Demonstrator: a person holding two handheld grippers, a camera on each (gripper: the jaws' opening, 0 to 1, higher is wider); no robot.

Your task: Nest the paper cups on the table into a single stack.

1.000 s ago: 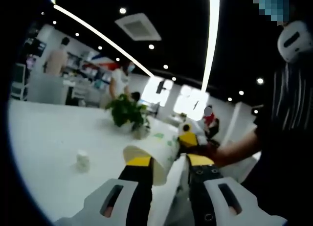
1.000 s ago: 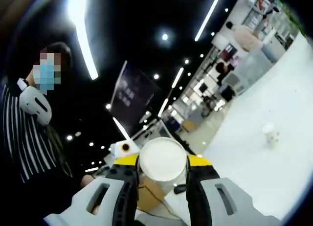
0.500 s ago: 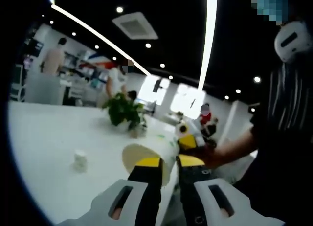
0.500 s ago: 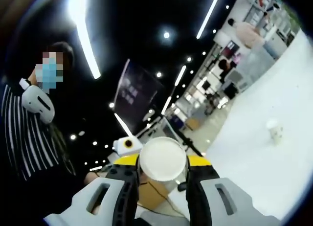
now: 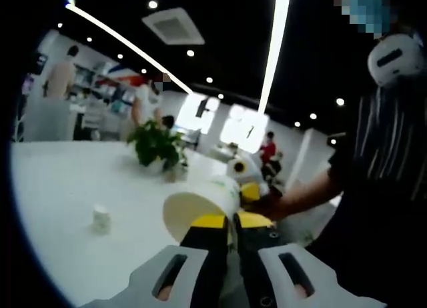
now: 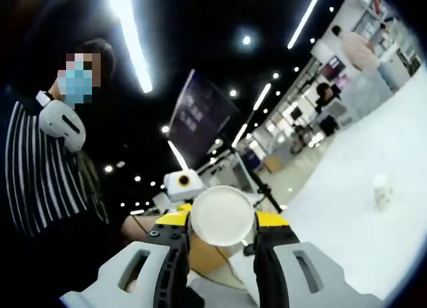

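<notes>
Both cups are lifted off the white surface (image 5: 60,188), one in each claw. In the left gripper view, the left claw (image 5: 222,221) is pinched on the wall of a paper cup (image 5: 200,205) near its rim, the yellow-tipped jaws nearly meeting, one inside the mouth and one outside; the cup lies tilted with its open mouth turned toward the camera. In the right gripper view, the right claw (image 6: 221,219) clamps a second paper cup (image 6: 221,215) across its sides, a round white end facing the lens (I cannot tell whether that is the base or the inside).

The step in hand looks like bringing the two cups together in mid-air. To do it well, line up the two axes first, point the narrow base of one at the open mouth of the other, and slide in straight; a skewed entry would probably crumple the thin rim. Keep the squeeze light.

A small white cup-like object (image 5: 101,218) stands alone on the surface, well apart, with a potted plant (image 5: 155,143) beyond it.
</notes>
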